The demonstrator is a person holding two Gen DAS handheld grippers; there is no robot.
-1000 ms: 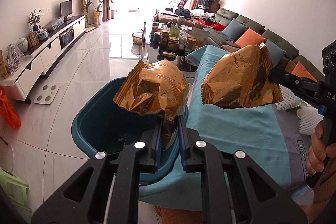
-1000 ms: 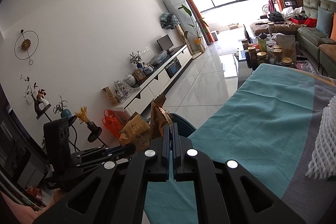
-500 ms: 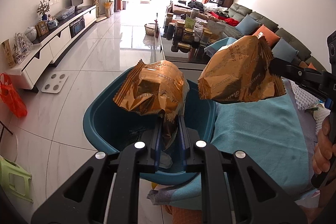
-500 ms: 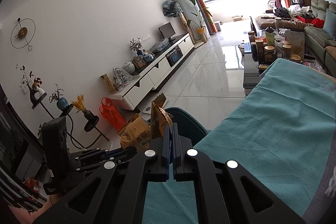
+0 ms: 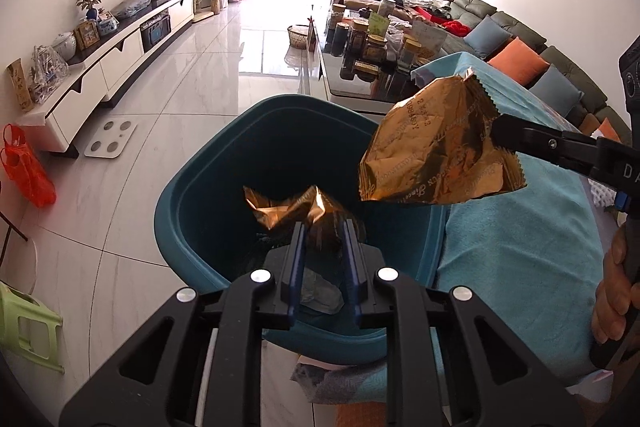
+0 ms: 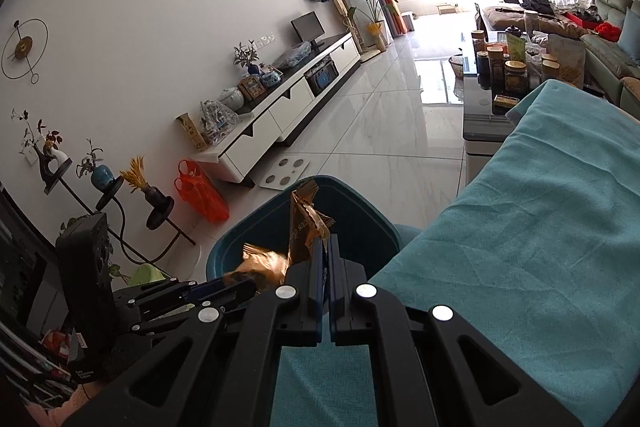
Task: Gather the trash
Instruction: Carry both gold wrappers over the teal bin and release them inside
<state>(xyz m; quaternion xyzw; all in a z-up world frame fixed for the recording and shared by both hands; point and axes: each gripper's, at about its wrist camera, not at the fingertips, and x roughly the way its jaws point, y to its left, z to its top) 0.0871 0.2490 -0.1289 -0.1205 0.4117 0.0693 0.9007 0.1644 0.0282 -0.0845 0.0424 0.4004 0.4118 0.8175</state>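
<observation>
Left wrist view: the left gripper (image 5: 322, 233) hangs over the mouth of a deep teal plastic bin (image 5: 192, 187) standing on the pale tiled floor (image 5: 168, 99), its jaws spread apart with a crumpled gold foil wrapper (image 5: 288, 213) lying loose between and just beyond them, inside the bin's opening; whether the wrapper touches either finger cannot be told. To the right, the right gripper (image 5: 496, 131) reaches in from the side with its jaws pressed together on one crimped edge of a second gold foil snack packet (image 5: 432, 155), which hangs above the bin's right rim. The bin stands against the edge of a table draped in a turquoise cloth (image 5: 520, 247). The person's right hand (image 5: 614, 291) grips the handle at the frame's right edge. Right wrist view: the right gripper (image 6: 325, 239) is closed on the upright gold packet (image 6: 304, 223), held above the teal bin (image 6: 360, 211); the left gripper (image 6: 216, 291) enters from the lower left with the crumpled wrapper (image 6: 260, 265) at its tip. A white low cabinet (image 6: 288, 107) lines the far wall, with a red plastic bag (image 6: 202, 195) on the floor by its near end.
</observation>
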